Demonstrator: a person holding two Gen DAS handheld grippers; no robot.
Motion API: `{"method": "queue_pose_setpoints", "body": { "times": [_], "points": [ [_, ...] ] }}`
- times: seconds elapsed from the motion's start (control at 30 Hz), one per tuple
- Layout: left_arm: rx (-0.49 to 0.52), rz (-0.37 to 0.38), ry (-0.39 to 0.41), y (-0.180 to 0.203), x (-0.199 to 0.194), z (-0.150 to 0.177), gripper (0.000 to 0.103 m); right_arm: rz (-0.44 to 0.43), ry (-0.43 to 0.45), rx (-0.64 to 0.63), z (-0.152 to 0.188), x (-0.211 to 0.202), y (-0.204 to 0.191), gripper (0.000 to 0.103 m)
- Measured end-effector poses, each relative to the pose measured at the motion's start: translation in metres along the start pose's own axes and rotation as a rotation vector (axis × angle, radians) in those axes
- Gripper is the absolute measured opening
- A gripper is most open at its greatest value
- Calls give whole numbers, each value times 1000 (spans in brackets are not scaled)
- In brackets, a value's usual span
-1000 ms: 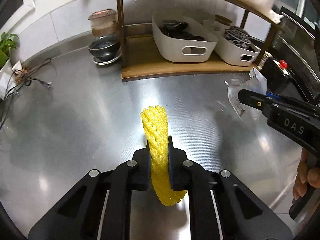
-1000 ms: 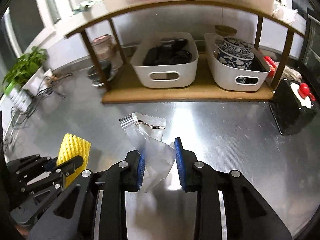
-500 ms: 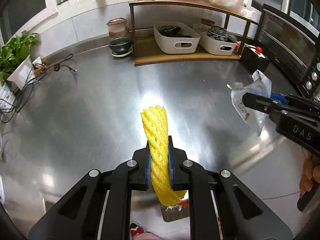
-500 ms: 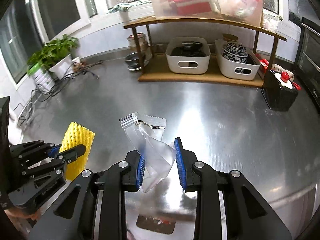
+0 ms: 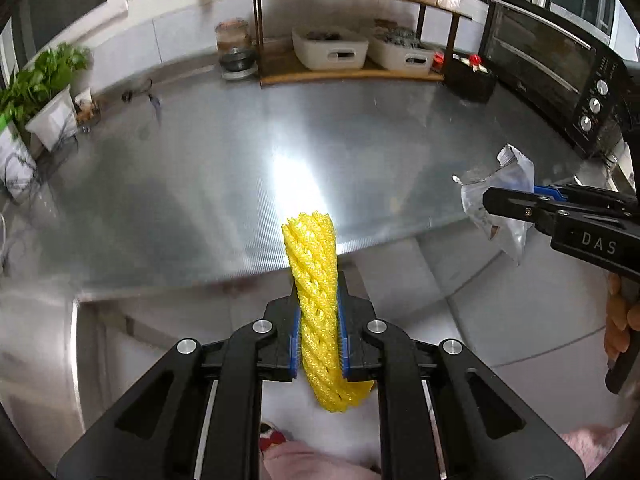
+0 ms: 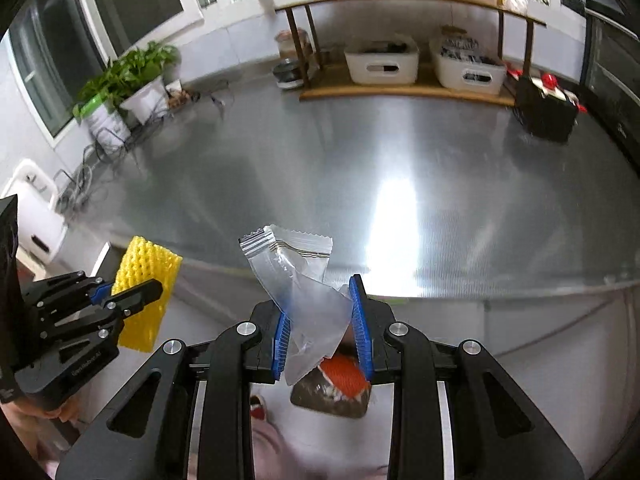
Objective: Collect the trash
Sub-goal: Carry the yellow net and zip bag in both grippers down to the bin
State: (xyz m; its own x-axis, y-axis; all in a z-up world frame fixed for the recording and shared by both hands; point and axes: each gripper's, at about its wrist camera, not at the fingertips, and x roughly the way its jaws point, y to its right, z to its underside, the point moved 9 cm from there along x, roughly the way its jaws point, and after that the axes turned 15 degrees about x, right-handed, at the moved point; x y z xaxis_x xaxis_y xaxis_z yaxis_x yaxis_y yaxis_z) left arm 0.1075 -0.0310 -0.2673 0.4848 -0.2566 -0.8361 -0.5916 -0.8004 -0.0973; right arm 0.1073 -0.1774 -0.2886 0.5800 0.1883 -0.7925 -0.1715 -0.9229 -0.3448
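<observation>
Carrying two pieces of trash past the near edge of the steel counter (image 5: 224, 184), one in each gripper. Left gripper (image 5: 319, 332) clenched on a yellow foam net sleeve (image 5: 316, 280), pads pinching it at mid-length so both ends stick out free, upper end standing up over the counter edge, lower end hanging toward the floor. Squeezed narrow because foam mesh gives under pressure; probably a firm pinch to stop it springing out. Right gripper (image 6: 322, 334) closed on a clear plastic wrapper (image 6: 300, 280), crumpled between the blue pads, its crimped seal end fanning up and forward beyond the counter edge. Jaws stand a little apart there, likely only the bulk of the bunched film. Both items held off the counter, touching nothing else, side by side and well apart, so neither snags the other. Below the counter edge, under the right gripper, a dark container with something orange in it (image 6: 344, 372), partly hidden by the wrapper; possibly the bin, cannot tell. Judging by that, drop-off looks like the next step, wrapper nearest to it.
</observation>
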Motion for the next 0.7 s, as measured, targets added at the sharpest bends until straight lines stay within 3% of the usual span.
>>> {"method": "queue_pose_setpoints", "body": {
  "times": [0.3,0.7],
  "points": [
    [-17,112,-104,33,43,59,13,56,-126,31,71,42,31,29],
    [-73,188,-267,50,132,129,13,111,-289,79,133,127,57,29]
  ]
}}
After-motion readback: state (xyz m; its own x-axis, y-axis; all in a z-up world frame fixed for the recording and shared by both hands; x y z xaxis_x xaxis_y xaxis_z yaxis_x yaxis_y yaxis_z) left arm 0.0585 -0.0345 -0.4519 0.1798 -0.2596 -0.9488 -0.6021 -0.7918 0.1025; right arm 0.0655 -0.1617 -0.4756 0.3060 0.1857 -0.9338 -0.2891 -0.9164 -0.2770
